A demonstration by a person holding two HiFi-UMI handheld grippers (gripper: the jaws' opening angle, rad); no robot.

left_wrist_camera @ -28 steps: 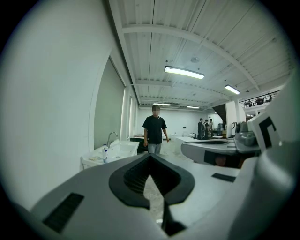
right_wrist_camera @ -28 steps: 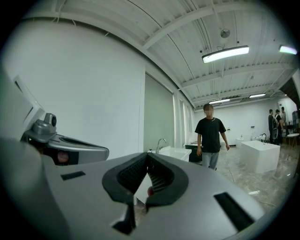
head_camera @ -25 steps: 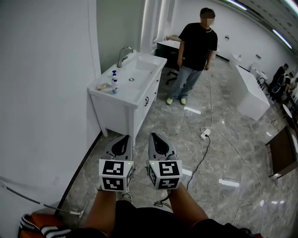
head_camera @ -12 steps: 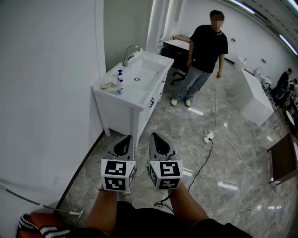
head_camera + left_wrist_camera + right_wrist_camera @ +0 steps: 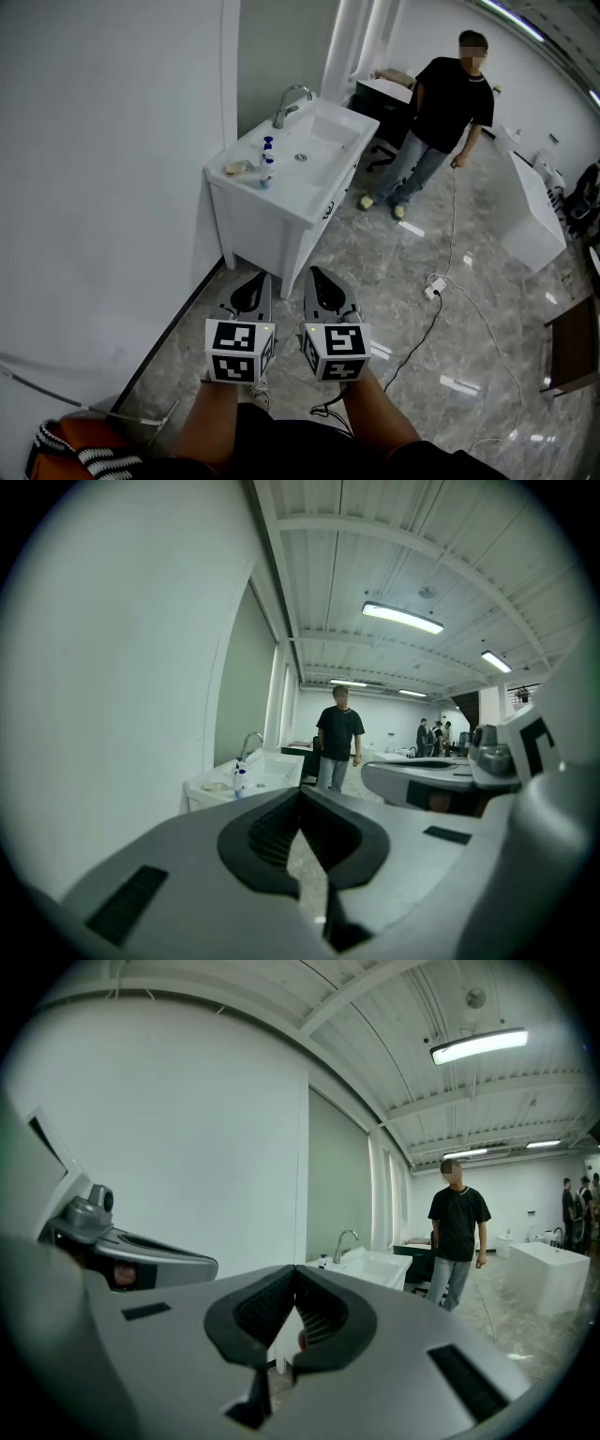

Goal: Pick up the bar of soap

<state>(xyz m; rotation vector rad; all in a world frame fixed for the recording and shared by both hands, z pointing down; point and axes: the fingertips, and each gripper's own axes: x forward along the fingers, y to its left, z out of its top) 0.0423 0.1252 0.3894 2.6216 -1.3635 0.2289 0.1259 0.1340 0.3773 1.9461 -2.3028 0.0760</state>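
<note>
The bar of soap (image 5: 234, 169) is a pale, flat lump on the near left corner of the white sink cabinet (image 5: 281, 202). A small blue-capped bottle (image 5: 267, 167) stands beside it, and a chrome faucet (image 5: 292, 97) rises behind the basin. In the left gripper view the soap (image 5: 214, 786) shows small and far off next to the bottle (image 5: 240, 776). My left gripper (image 5: 260, 278) and right gripper (image 5: 315, 273) are held side by side low over the floor, well short of the cabinet. Both are shut with nothing between the pads. The right gripper view shows the sink (image 5: 375, 1265) but no soap.
A person in a black shirt (image 5: 442, 112) stands just beyond the sink. A cable and power strip (image 5: 436, 286) lie on the marble floor to the right. The white wall (image 5: 103, 187) runs along the left. A white counter (image 5: 534, 216) and a dark desk (image 5: 572, 342) stand at the right.
Both grippers have moved forward together and the sink cabinet now lies nearer and more central. The jaws have stayed shut. The standing person has shifted slightly.
</note>
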